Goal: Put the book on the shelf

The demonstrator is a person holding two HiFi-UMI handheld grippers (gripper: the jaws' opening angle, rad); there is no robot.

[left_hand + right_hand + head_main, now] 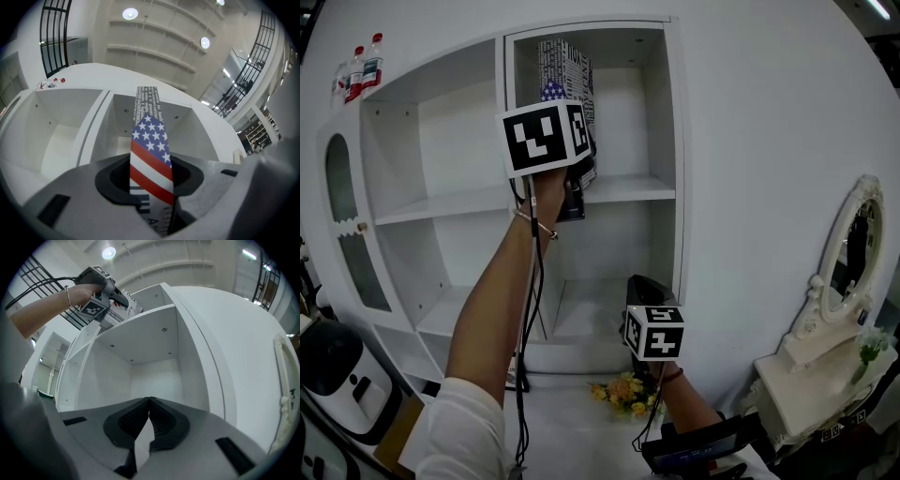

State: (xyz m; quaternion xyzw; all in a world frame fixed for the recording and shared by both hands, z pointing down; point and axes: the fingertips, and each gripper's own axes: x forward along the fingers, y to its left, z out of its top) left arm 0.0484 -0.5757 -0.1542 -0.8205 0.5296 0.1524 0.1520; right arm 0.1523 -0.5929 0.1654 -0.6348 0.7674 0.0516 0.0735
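Observation:
The book (pixel 565 66) has a stars-and-stripes cover with printed text. It stands upright in the upper right compartment of the white shelf unit (pixel 628 189). My left gripper (pixel 577 173) is raised to that compartment and shut on the book's lower end. In the left gripper view the book (pixel 150 154) runs up between the jaws of the left gripper (pixel 151 178), spine towards the camera. My right gripper (pixel 649 291) hangs lower, in front of the compartment below. Its jaws (pixel 149 401) are shut with nothing between them. The right gripper view shows the book (pixel 123 312) and left gripper (pixel 101 296) from below.
Two bottles (pixel 361 70) stand on top of the unit at the left. An arched glass door (pixel 342 225) is on its left side. Yellow flowers (pixel 623 389) lie on the floor below. A white dressing table with an oval mirror (pixel 853 253) stands at the right.

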